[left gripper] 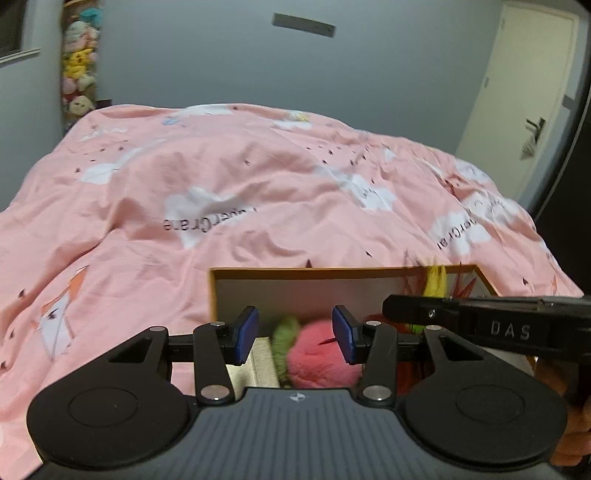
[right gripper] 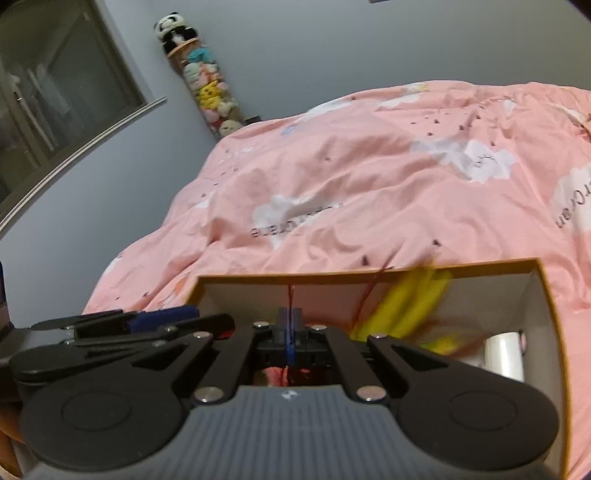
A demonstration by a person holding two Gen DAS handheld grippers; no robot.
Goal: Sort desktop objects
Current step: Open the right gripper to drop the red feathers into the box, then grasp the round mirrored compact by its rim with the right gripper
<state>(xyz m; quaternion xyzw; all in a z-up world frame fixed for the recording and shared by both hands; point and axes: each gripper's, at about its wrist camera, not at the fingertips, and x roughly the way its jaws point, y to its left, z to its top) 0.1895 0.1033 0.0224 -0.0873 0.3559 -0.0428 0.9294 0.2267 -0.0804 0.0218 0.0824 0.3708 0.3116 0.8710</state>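
On the pink quilt stands an open box with an orange rim and pale inner walls, and both grippers are over it.

The left gripper is above the box's near left part. Its two blue pads are well apart, and nothing is pressed between them. Below the gap, inside the box, lie a pink plush ball and, touching its left side, a green fuzzy piece. I cannot tell if the green piece is a separate thing or part of the ball.

The right gripper is over the middle of the box. Its pads are closed together on a thin red strand, which goes up from the pads toward the far wall of the box. In the left wrist view this gripper enters from the right, over the box's right part.

Right of the right gripper, inside the box, is a yellow feather bundle with red and orange feathers around it; it is blurred. Its tips reach the far wall. The strand seems to belong to this feather thing, but the pictures do not show this clearly. In the right corner of the box, beside the right wall, stands a white roll.

Beyond the quilt, at the grey wall, is a clear tube of plush toys with a panda on top. A white door is far right of the box.
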